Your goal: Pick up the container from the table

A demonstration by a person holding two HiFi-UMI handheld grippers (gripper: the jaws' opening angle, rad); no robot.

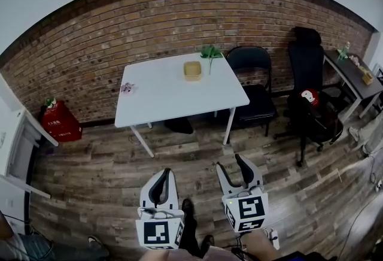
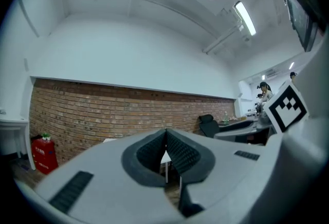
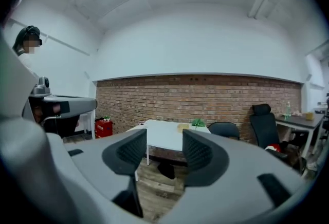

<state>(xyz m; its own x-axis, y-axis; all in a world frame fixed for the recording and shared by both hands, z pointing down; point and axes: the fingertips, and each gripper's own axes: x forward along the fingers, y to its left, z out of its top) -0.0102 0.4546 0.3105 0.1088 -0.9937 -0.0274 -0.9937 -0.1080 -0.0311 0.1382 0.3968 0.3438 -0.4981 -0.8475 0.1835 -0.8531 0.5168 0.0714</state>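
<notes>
One tan container point(image 1: 192, 70), far on the bench point(image 1: 167, 95), looks light, stiff; take its rim. Left claw point(image 1: 163, 177) closed, right claw point(image 1: 230, 163) gaping, both empty.

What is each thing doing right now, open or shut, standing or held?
left gripper: shut, empty.
right gripper: open, empty.
container: upright on the white table, not held.
folding chair: unfolded, standing beside the table.
</notes>
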